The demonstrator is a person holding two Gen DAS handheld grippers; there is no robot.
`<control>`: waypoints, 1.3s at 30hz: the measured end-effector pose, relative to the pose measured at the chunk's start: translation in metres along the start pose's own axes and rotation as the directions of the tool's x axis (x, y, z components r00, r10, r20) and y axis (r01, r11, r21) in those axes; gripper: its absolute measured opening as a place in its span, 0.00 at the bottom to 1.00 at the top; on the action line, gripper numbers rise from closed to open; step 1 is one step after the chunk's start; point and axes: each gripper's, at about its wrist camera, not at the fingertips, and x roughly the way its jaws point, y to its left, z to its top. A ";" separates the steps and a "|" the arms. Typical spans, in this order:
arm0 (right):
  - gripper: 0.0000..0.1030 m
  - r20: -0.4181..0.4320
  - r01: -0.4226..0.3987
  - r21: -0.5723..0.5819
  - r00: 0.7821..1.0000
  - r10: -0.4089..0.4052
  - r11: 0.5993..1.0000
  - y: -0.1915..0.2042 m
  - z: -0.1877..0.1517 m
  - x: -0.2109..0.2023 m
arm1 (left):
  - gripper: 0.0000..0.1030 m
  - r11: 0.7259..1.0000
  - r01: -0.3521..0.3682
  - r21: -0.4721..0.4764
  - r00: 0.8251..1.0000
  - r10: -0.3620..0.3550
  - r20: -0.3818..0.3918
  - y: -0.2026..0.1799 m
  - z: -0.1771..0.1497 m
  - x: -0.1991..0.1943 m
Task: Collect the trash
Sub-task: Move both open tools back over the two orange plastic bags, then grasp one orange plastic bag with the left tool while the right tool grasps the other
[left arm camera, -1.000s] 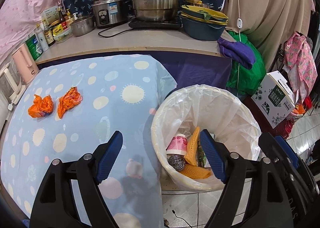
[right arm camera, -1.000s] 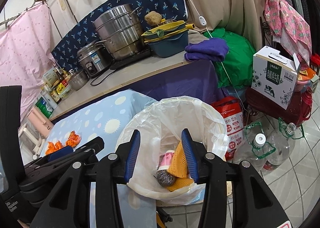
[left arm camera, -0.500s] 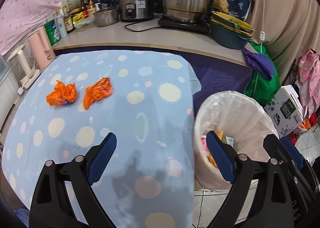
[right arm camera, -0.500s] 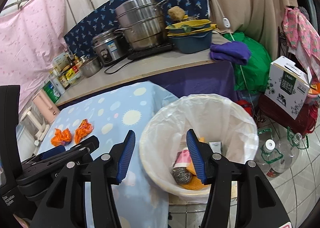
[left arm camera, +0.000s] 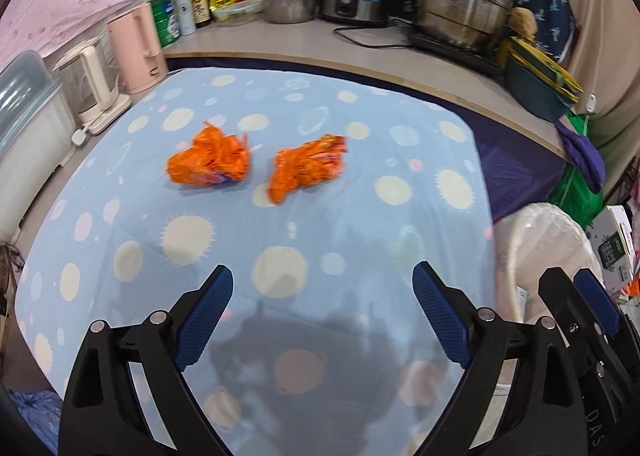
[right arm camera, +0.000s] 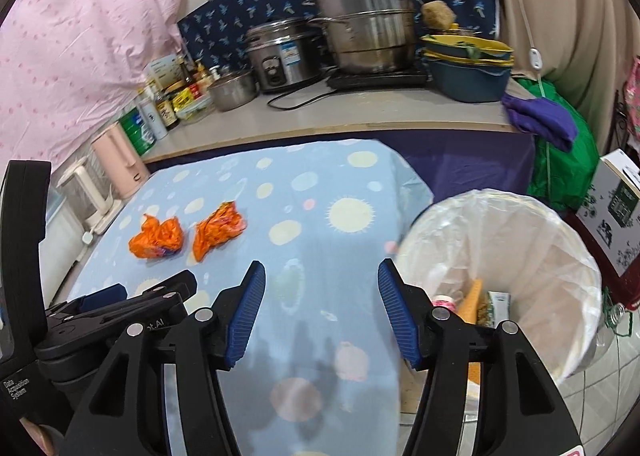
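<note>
Left wrist shows my left gripper and right gripper both wide and empty, two wrappers ahead uncollected, bin rightward partly filled.

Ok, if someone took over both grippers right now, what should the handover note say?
Left gripper: open, empty, above the table.
Right gripper: open, empty, beside it near the bin.
Two orange wrappers lie side by side on the table.
Done: several pieces of trash sit in the lined bin.
Left: pick up both wrappers and drop them in.
</note>
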 end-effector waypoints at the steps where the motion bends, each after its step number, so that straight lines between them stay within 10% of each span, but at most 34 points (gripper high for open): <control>1: 0.56 -0.008 -0.005 -0.005 1.000 0.005 1.000 0.005 0.001 0.005 | 0.85 1.000 -0.008 -0.009 1.000 0.008 -0.001 0.008 0.002 0.003; 17: 0.56 -0.107 -0.074 -0.098 0.992 0.064 0.992 0.090 0.022 0.113 | 0.85 0.985 -0.092 -0.149 0.995 0.085 -0.056 0.111 0.047 0.075; 39: 0.56 -0.202 -0.105 -0.106 0.976 0.082 0.989 0.124 0.032 0.214 | 0.84 0.984 -0.041 -0.173 0.995 0.025 -0.099 0.124 0.084 0.148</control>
